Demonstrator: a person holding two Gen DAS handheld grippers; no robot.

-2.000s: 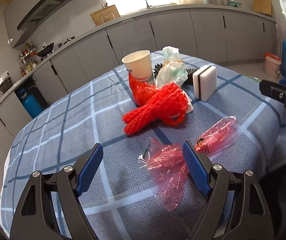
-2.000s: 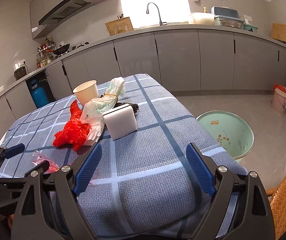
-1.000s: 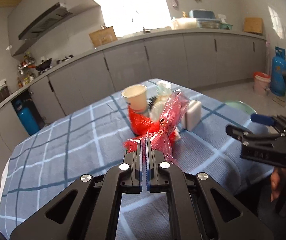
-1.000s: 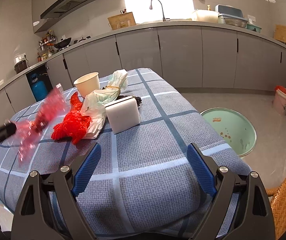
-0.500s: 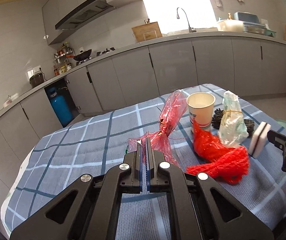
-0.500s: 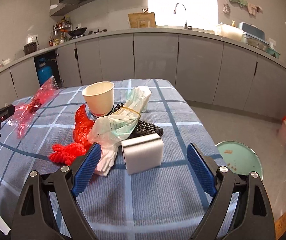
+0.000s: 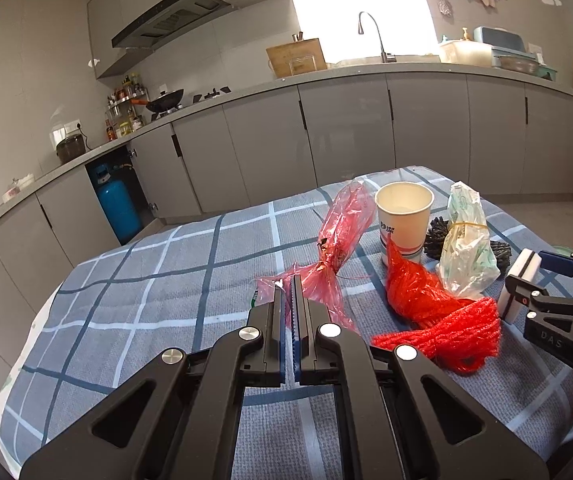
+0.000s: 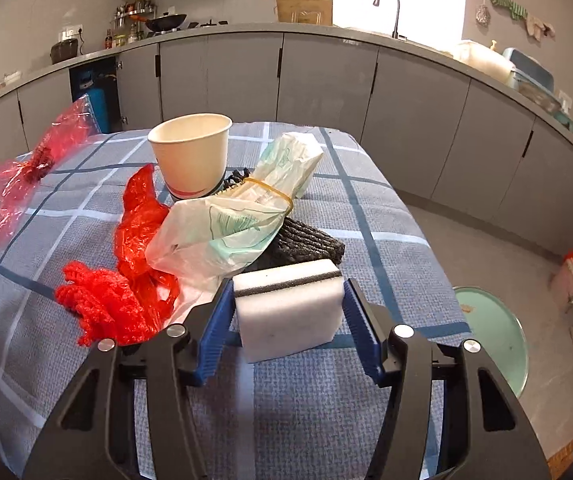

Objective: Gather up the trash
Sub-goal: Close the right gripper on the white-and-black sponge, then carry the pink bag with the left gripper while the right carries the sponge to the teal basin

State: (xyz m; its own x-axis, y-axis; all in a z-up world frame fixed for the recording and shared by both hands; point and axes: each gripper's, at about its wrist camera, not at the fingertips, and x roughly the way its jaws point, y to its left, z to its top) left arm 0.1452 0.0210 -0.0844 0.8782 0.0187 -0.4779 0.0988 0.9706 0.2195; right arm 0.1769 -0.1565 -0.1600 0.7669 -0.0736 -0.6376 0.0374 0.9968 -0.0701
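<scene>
the white sponge (image 8: pixel 288 310) stands on edge at the near right corner of the desk (image 8: pixel 326 420), and the right hand-held gripper (image 8: pixel 286 322) now brackets it: a second ago the jaws gaped wide over bare cloth, and they have just been closing with the sponge between them. the blue pads look to be at its sides, though whether they already press cannot be told. i judge this to be the start of the second pickup.

the left hand-held gripper (image 7: pixel 289 292) is clenched on the pink cellophane wrapper (image 7: pixel 340 236), which two seconds ago lay flat on the cloth and now stands lifted clear, its loose end flaring upward. so one piece of trash is already in hand.

just behind the sponge lie a dark scrubber (image 8: pixel 302 242), a white plastic bag (image 8: pixel 242 216) bound with a rubber band, a red mesh bundle (image 8: pixel 118 300) and a paper cup (image 8: pixel 192 154). the cup stands upright and looks empty in the left wrist view.

on the floor beyond the desk's right edge sits a pale green basin (image 8: pixel 494 336), holding only a few brown specks; i judge it the likely drop point.
</scene>
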